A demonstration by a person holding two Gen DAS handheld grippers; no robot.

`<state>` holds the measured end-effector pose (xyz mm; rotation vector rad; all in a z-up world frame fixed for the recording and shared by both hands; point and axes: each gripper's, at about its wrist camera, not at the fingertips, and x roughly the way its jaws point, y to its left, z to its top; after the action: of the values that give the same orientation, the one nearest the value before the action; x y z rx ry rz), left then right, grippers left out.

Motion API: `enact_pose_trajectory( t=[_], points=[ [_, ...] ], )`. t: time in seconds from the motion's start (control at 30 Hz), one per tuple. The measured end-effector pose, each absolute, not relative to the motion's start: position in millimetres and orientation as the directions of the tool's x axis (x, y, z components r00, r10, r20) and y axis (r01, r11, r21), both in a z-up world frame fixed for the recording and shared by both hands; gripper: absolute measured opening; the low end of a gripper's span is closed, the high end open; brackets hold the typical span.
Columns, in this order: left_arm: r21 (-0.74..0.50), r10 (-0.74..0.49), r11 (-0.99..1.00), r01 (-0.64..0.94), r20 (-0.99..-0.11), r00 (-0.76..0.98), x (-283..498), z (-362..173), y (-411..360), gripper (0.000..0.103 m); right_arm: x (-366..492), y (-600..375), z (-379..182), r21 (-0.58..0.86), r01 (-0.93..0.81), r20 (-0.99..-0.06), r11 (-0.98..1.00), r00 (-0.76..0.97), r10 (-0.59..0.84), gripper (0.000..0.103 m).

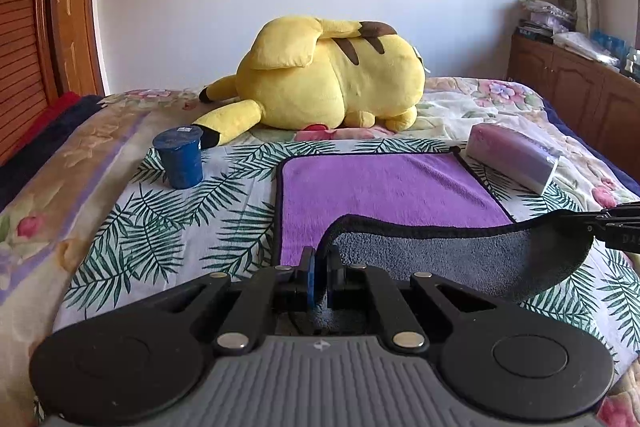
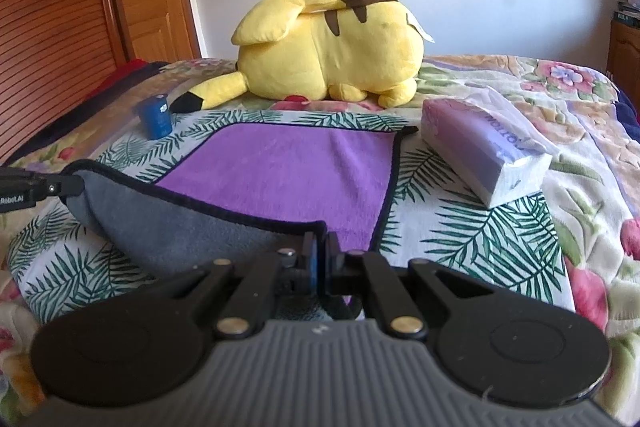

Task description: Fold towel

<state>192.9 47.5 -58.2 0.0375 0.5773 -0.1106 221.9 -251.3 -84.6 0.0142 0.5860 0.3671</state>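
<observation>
- Left gripper (image 1: pixel 320 259) had its jaws closed on the near left corner of the towel (image 1: pixel 384 187); the pinched cloth was mostly hidden between the blue pads.
- Right gripper (image 2: pixel 320 247) was likewise clamped on the near right corner; how much cloth it held could not be seen.
- The towel lay on the leaf-print sheet (image 1: pixel 160 227), its near edge lifted between the grippers, showing a fuzzy grey underside, a plush purple top and black piping.
- Tissue pack (image 2: pixel 484 151), glossy wrap, print blurred, lay just beside the towel's far right corner.
- Blue cup (image 1: pixel 180 157), tapered, stood upright to the left, apart from the towel.
- Yellow plush toy (image 1: pixel 328 75) lay behind, face hidden.
</observation>
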Motion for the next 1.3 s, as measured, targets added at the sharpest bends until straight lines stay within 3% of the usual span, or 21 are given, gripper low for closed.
enact_pose_trajectory(
  t=[0.8,1.3],
  points=[
    [0.052,-0.083,0.990,0.128,-0.520,0.850,234.8,-66.7,43.7,0.005,262.3,-253.1,-103.9,0.083,-0.339,-0.551,0.937,0.768,0.327,0.004],
    [0.044,-0.085,0.992,0.122,-0.484,0.871,243.3,-49.3,48.5,0.005,273.6,-252.9,-84.7,0.049,-0.345,-0.460,0.937,0.825,0.328,0.004]
  ],
)
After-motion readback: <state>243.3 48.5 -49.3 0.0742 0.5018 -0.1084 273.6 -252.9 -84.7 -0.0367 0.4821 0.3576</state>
